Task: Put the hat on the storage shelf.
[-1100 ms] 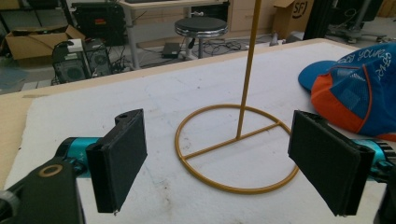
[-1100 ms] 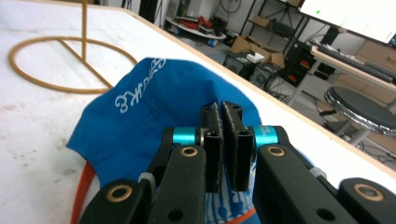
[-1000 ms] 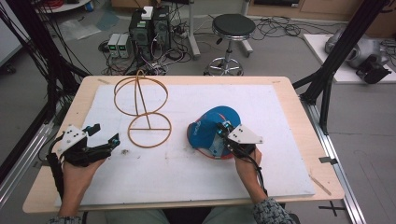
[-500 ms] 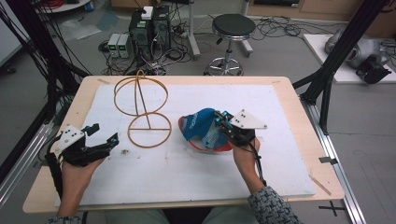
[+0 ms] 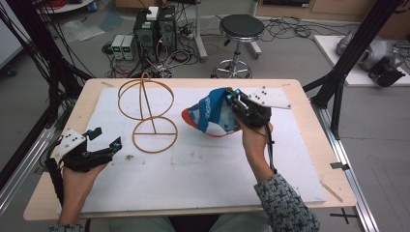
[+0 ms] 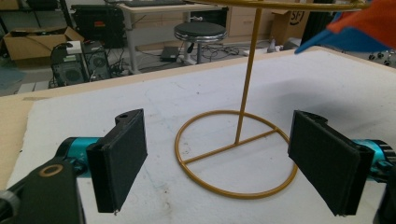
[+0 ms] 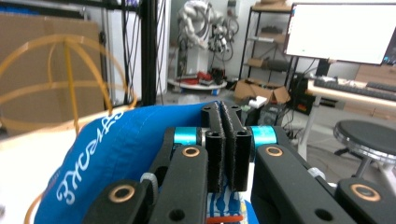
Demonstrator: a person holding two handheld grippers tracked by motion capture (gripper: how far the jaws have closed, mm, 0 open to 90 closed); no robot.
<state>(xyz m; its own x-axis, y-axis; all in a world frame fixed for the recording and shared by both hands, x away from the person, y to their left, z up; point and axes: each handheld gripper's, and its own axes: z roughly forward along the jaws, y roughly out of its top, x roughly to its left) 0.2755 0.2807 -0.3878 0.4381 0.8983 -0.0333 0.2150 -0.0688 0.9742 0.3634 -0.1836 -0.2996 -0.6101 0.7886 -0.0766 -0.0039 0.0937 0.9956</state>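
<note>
Right hand-held gripper [image 5: 231, 99] pinched shut on cap [image 5: 209, 116], right of wire stand [image 5: 147, 113]; soft, light, floppy — brim's best. Left hand-held gripper [image 5: 107, 139] wide open, empty.

Table, mat and workshop clutter beyond.

Pale wooden table [image 5: 309, 145] topped with white mat [image 5: 203, 169], smudged and specked near the middle. On the floor beyond the far edge: black round stool [image 5: 241, 26] on chrome legs, two dark computer towers [image 5: 153, 30] with small grey boxes [image 5: 124, 46] to their left, tangled cables [image 5: 186, 48] between. Black frame struts [image 5: 345, 63] rising at far right, more at far left. Grey machine [image 5: 374, 50] on a white sheet at far right. Cardboard box [image 6: 35, 44] and second stool view seen low across the table; bright monitor [image 7: 343, 30] and shelving [image 7: 268, 32] in the room behind.
</note>
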